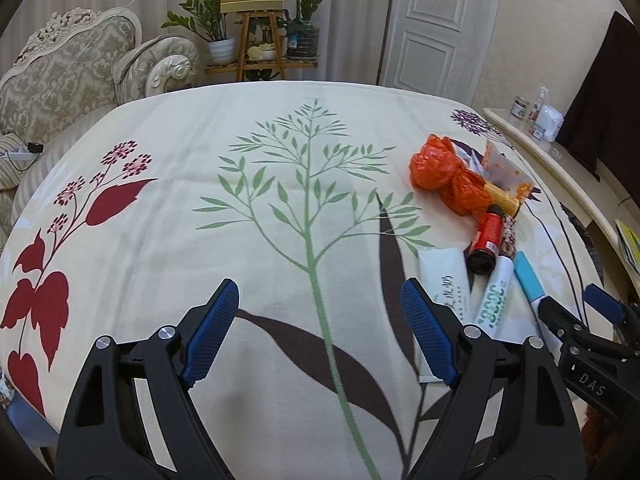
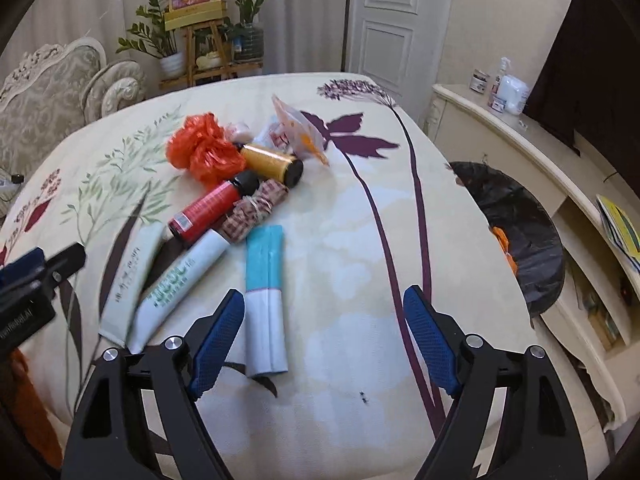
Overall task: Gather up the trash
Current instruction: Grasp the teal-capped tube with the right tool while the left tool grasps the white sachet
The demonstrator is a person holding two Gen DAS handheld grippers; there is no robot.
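A pile of trash lies on the floral tablecloth [image 2: 360,264]: a crumpled orange plastic bag [image 2: 204,148], a yellow can [image 2: 272,162], a red bottle [image 2: 208,210], a checked cloth bundle [image 2: 256,210], a white-green tube [image 2: 176,284], a pale sachet [image 2: 128,276] and a blue-white tube [image 2: 266,300]. My right gripper [image 2: 324,340] is open, its left finger beside the blue-white tube. My left gripper [image 1: 320,336] is open and empty over bare cloth, left of the pile [image 1: 472,208]. The orange bag also shows in the left wrist view [image 1: 444,172].
A bin lined with a black bag [image 2: 516,232] stands off the table's right edge, with something orange inside. A cream sideboard [image 2: 520,140] with bottles runs along the right wall. A sofa [image 1: 68,76] and a plant stand [image 1: 260,36] are beyond the far edge.
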